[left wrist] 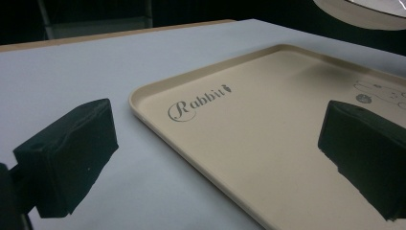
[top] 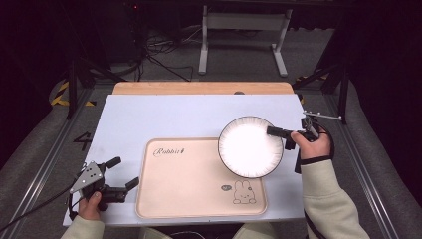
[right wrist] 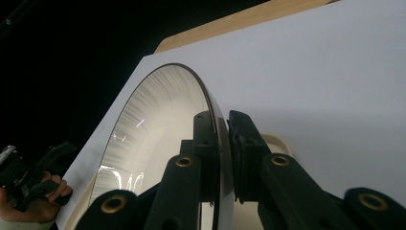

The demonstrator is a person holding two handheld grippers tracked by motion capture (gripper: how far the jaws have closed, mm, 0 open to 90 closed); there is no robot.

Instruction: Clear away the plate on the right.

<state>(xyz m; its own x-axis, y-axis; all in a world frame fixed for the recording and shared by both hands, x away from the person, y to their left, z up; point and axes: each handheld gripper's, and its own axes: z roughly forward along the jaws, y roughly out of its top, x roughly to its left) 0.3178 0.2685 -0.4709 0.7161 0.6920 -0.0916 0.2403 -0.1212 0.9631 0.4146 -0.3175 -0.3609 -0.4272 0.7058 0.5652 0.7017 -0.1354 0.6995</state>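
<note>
Right tongs [top: 279, 133] pinch the right rim of the round white plate with a dark edge [top: 250, 147], which hangs over the upper right corner of the beige rectangular tray printed with a rabbit [top: 199, 179], partly past its edge. Bare tray lies down-left of the plate. Left tongs [top: 123, 173] gape empty beside the tray's left edge on the pale table [top: 164, 117].

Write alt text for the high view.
The right gripper holds a white plate by its rim above the top right corner of a beige tray on a white table. The left gripper rests open left of the tray.
</note>
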